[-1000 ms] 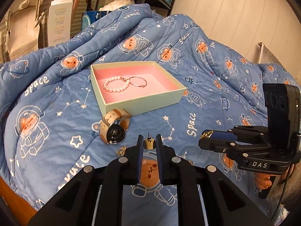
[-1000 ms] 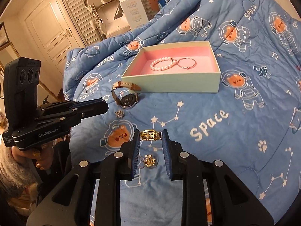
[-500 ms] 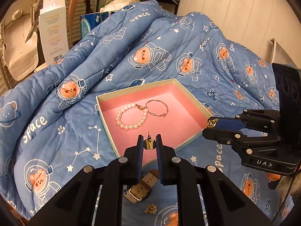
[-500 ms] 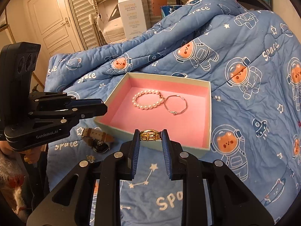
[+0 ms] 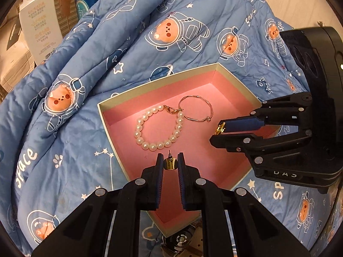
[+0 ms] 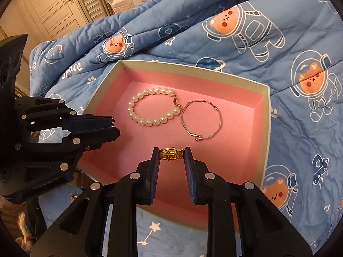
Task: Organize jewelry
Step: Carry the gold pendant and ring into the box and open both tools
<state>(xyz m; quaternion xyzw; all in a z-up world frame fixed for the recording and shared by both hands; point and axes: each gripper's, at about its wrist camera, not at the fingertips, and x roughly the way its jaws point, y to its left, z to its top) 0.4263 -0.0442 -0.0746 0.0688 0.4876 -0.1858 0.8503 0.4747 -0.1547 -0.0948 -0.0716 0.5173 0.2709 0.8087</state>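
Observation:
A pale box with a pink lining (image 5: 150, 86) (image 6: 267, 115) lies on the blue quilt. In it lie a pearl bracelet (image 5: 158, 146) (image 6: 148, 122) and a thin wire bangle (image 5: 196, 120) (image 6: 203, 138). My left gripper (image 5: 170, 162) is shut on a gold stud earring (image 5: 170, 164) and holds it above the box's near part; it also shows in the right wrist view (image 6: 112, 124). My right gripper (image 6: 171, 153) is shut on a gold ring (image 6: 171, 153) above the pink floor; it also shows in the left wrist view (image 5: 219, 129).
A watch (image 5: 182, 238) lies on the quilt just outside the box's near corner, half hidden by my left gripper. The blue astronaut quilt (image 5: 64, 128) rises in folds behind the box. White cartons (image 5: 40, 21) and a louvred door (image 6: 94, 2) stand beyond.
Both grippers have moved forward from above the quilt to above the box, each still holding its piece. The watch and loose pieces on the quilt have slid below view.

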